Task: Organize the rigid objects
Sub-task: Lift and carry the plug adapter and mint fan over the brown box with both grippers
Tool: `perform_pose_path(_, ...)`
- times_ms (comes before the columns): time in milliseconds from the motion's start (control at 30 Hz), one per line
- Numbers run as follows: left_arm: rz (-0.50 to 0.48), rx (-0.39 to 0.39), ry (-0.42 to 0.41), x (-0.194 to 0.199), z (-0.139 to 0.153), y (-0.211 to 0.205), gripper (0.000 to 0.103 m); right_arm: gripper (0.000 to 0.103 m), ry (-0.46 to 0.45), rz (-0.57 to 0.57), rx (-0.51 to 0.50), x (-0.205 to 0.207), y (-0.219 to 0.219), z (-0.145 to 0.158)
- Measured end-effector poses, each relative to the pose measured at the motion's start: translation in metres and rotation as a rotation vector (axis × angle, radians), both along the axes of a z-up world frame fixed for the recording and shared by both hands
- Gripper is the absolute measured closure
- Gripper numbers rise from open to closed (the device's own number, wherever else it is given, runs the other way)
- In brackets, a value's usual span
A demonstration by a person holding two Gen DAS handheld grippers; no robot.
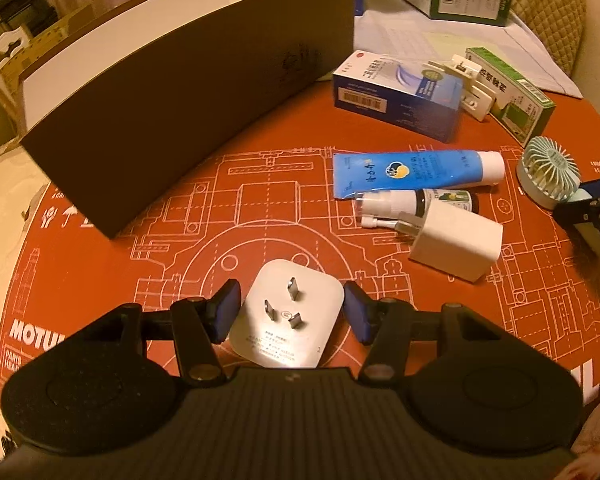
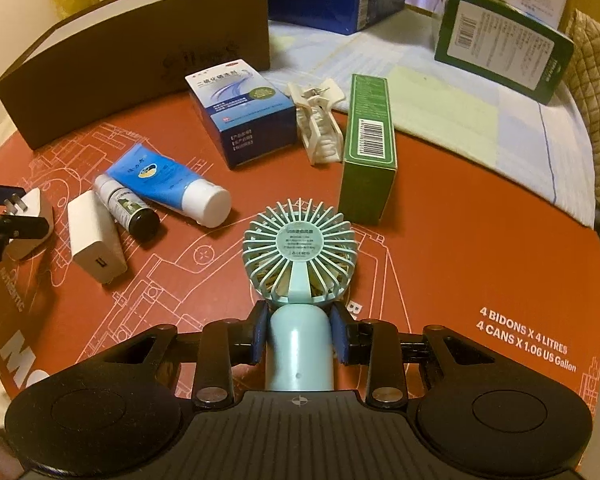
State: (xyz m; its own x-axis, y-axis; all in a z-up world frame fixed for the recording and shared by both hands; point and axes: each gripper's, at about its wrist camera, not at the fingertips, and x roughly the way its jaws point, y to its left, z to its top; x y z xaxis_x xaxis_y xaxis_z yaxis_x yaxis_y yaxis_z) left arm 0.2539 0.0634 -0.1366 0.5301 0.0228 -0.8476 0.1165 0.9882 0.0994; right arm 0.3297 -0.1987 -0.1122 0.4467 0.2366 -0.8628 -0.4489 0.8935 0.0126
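A white plug adapter (image 1: 288, 332) lies prongs-up on the red mat (image 1: 204, 264), and my left gripper (image 1: 292, 312) is shut on it, blue pads against both its sides. The right wrist view shows that plug (image 2: 36, 208) at the far left. My right gripper (image 2: 300, 332) is shut on the handle of a pale green hand fan (image 2: 300, 248), whose round head lies on the mat ahead of the fingers. The fan (image 1: 548, 168) also shows at the right edge of the left wrist view. A long brown open box (image 1: 180, 92) with a white inside stands at the back left.
On the mat lie a blue tube (image 1: 416, 172), a small spray bottle (image 1: 416, 204) and a white charger (image 1: 456, 240). Behind them are a blue-white carton (image 2: 244, 112), a white clip (image 2: 320, 124) and a green carton (image 2: 370, 148). Papers and larger boxes sit at the back right.
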Motion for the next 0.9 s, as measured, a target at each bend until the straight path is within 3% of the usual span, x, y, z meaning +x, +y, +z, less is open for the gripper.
perform_pose_path(367, -0.023, -0.009, 0.031, -0.011, 0.000, 0.000, 0.051, 0.073, 0.023, 0.119, -0.004, -0.020, -0.007, 0.003)
perform_pose_path(700, -0.087, 0.048, 0.031, -0.011, -0.007, -0.006, 0.052, 0.073, 0.017, 0.082, 0.011, -0.019, -0.009, 0.004)
perform_pose_path(900, -0.054, 0.042, 0.027, -0.010, -0.007, -0.008, 0.054, 0.073, -0.006, 0.076, 0.001, -0.018, -0.005, 0.002)
